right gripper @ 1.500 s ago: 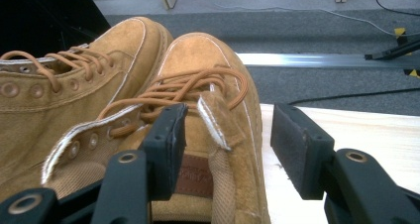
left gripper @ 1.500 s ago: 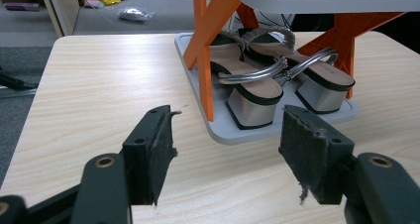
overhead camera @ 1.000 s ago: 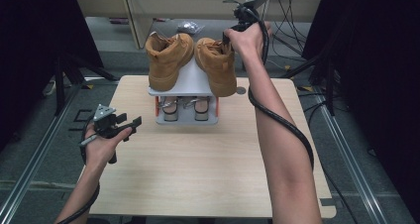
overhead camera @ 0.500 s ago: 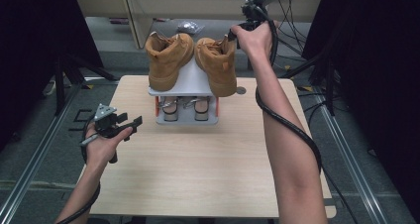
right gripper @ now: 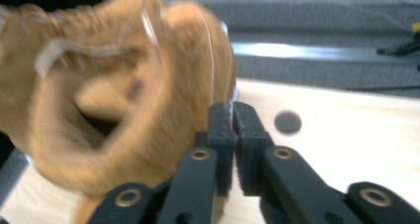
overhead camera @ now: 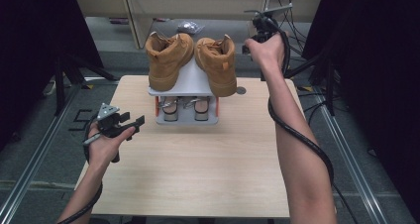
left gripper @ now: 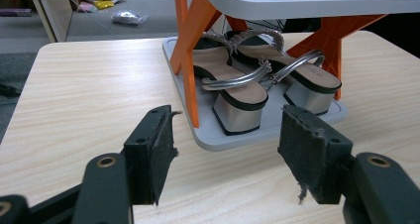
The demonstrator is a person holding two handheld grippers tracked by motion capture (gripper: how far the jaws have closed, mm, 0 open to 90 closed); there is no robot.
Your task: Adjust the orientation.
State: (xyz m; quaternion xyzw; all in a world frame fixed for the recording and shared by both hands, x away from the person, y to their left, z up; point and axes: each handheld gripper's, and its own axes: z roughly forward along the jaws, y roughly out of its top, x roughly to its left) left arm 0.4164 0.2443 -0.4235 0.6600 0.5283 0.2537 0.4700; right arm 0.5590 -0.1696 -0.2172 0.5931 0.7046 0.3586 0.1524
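The left hand-held gripper (left gripper: 225,154) is hovering with jaws wide apart and empty over the surface (overhead camera: 198,164) before the sandals (left gripper: 257,80) on the rack's lower tray, while the right hand-held gripper (right gripper: 233,135), jaws together, is sitting beside the blurred tan boot (right gripper: 124,95).

The right hand-held gripper (overhead camera: 246,46) has drawn back from the right boot (overhead camera: 216,65), its jaws together.

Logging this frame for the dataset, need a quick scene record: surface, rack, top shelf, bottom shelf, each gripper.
surface: light wooden table
rack: grey two-shelf shoe rack with orange supports
top shelf: two tan suede boots
bottom shelf: pair of silver-strapped block-heel sandals
left gripper: open, empty, facing rack
right gripper: jaws together, beside a boot; blurred
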